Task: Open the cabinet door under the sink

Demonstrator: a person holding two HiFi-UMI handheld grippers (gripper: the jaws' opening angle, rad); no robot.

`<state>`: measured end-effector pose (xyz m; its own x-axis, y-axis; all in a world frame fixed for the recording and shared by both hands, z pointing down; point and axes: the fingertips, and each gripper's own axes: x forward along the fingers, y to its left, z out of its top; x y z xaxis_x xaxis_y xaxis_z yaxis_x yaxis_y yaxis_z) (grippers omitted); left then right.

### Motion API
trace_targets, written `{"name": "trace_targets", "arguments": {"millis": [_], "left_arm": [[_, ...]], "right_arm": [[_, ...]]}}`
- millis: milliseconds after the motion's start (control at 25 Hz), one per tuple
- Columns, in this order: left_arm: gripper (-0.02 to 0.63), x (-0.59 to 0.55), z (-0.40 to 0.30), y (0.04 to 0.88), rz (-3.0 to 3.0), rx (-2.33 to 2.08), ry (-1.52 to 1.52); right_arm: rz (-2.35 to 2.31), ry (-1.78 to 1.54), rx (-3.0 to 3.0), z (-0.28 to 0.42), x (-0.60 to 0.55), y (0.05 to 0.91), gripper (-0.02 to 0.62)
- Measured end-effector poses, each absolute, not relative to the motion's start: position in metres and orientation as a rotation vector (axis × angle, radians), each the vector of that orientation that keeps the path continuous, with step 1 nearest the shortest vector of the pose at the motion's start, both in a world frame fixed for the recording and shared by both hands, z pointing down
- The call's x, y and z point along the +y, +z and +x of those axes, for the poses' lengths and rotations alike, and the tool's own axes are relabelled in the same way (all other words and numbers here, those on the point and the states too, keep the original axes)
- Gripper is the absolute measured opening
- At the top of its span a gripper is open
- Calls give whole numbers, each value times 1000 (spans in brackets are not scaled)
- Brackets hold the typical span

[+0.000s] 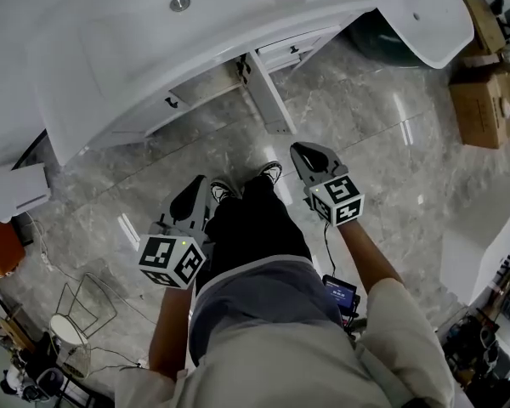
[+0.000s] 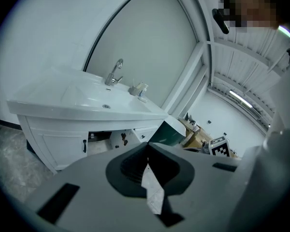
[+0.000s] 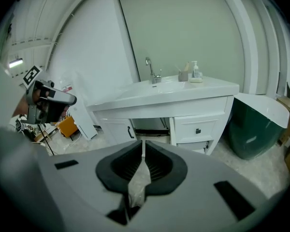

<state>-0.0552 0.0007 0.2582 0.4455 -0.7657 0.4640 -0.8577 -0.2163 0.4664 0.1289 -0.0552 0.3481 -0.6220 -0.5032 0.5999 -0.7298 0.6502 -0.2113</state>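
Note:
A white sink vanity (image 1: 153,49) stands ahead of me on the marble floor. One cabinet door (image 1: 268,92) under the basin stands swung out toward me, and the space behind it is dark. The door to its left (image 1: 144,117), with a black handle (image 1: 172,102), is closed. In the right gripper view the closed door (image 3: 118,129) sits left of the opening (image 3: 150,125). My left gripper (image 1: 193,195) and right gripper (image 1: 304,150) hang at waist height, well short of the vanity. Both are shut with nothing in them, as the left gripper view (image 2: 147,148) and the right gripper view (image 3: 143,143) show.
Two drawers (image 1: 293,49) sit right of the open door. A green bin with a white lid (image 1: 391,36) stands beside the vanity, cardboard boxes (image 1: 484,92) farther right. A white panel (image 1: 484,236) is at my right, a wire stool (image 1: 76,313) and cables at my left.

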Motion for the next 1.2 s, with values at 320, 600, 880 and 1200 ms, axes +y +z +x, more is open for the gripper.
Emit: {"name": "trace_targets", "arguments": {"millis": [320, 600, 880, 1200], "left_arm": [[0, 25, -66, 246, 2001, -1373, 149], [0, 31, -75, 235, 2002, -1387, 123], [0, 39, -72, 204, 2027, -1285, 15], [0, 34, -85, 180, 2101, -1345, 42]], "right_arm": [[981, 560, -2416, 112, -41, 310, 23], [1011, 512, -2443, 97, -41, 279, 21], [1043, 463, -2450, 86, -28, 242, 21], [1079, 434, -2487, 69, -26, 199, 21]]}}
